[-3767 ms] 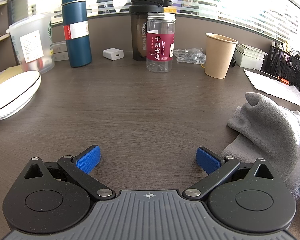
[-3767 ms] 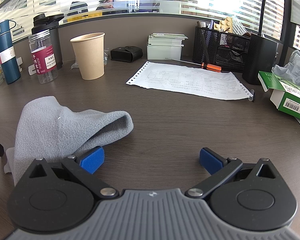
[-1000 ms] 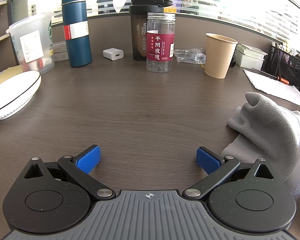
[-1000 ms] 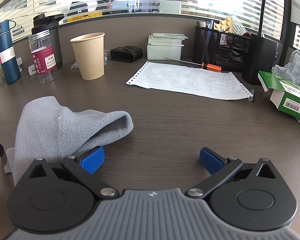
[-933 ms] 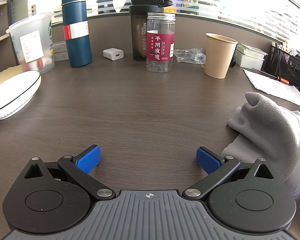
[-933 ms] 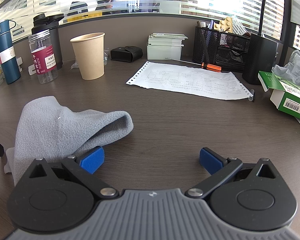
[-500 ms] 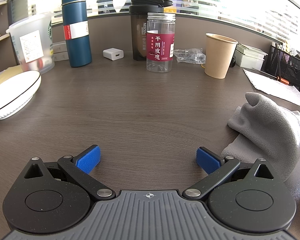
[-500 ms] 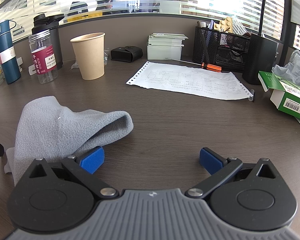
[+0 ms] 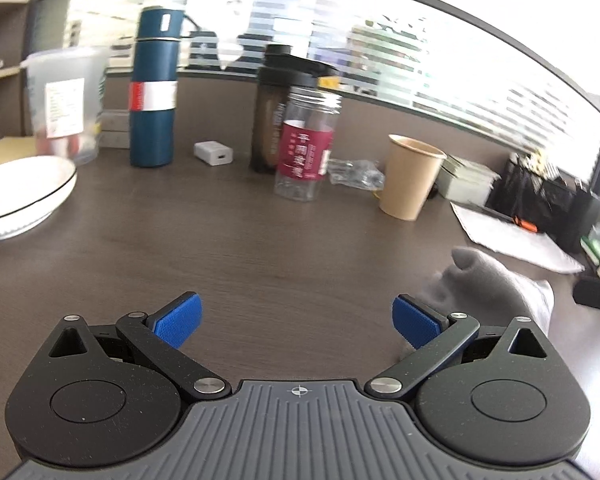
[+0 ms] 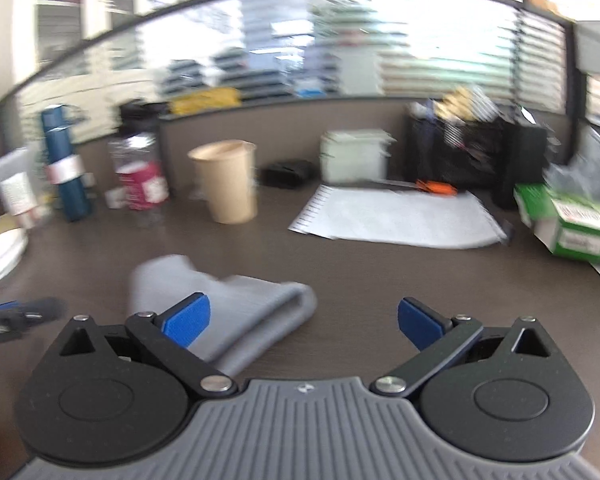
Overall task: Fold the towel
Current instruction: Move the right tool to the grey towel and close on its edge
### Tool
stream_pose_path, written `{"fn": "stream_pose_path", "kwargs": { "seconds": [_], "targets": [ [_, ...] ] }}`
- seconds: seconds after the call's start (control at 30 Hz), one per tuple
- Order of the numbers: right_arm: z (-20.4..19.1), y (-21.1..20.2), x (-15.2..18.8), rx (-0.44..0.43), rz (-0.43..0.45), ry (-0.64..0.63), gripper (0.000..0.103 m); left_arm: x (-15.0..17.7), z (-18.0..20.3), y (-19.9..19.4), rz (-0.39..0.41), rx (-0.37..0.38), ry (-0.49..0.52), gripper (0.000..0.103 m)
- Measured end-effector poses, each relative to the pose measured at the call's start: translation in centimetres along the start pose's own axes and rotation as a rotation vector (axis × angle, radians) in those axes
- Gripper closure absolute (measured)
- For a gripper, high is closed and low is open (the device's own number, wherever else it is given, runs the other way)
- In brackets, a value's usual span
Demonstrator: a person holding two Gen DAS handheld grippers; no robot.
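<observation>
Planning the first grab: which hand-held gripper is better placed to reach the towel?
Probably the right hand-held gripper: the towel lies partly between its open fingers. The left hand-held gripper has it off to one side.

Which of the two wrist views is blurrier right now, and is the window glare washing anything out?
Right wrist view: heavy motion smear across the towel and paper cup. Left wrist view: milder blur, blue flask readable. Window glare blows out the top in both.

A paper cup (image 9: 410,178) stands beside a clear jar (image 9: 306,148).
</observation>
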State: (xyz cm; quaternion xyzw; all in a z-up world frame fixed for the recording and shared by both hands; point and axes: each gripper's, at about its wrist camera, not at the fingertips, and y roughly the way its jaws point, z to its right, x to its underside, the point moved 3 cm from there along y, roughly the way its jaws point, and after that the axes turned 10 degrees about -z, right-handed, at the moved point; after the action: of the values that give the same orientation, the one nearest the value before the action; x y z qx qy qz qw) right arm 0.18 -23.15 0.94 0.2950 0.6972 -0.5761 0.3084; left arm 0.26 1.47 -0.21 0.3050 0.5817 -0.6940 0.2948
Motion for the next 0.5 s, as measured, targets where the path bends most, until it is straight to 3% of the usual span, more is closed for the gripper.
{"fn": "stream_pose_path", "kwargs": {
  "seconds": [0.23, 0.4, 0.5],
  "targets": [
    [-5.3, 1.0, -0.2, -0.079, -0.028, -0.147, 0.037, 0.1, 0.3, 0.2, -0.006, 0.016, 0.011, 0.007],
    [-6.8, 2.4, -0.4, -0.067, -0.051, -0.190, 0.052, 0.4, 1.1, 0.1, -0.006, 0.034, 0.048, 0.010],
    [-7.2, 3.1, -0.5, -0.053, -0.061, -0.201, 0.068, 0.5, 1.3, 0.1, -0.006, 0.038, 0.056, 0.010]
  ]
}}
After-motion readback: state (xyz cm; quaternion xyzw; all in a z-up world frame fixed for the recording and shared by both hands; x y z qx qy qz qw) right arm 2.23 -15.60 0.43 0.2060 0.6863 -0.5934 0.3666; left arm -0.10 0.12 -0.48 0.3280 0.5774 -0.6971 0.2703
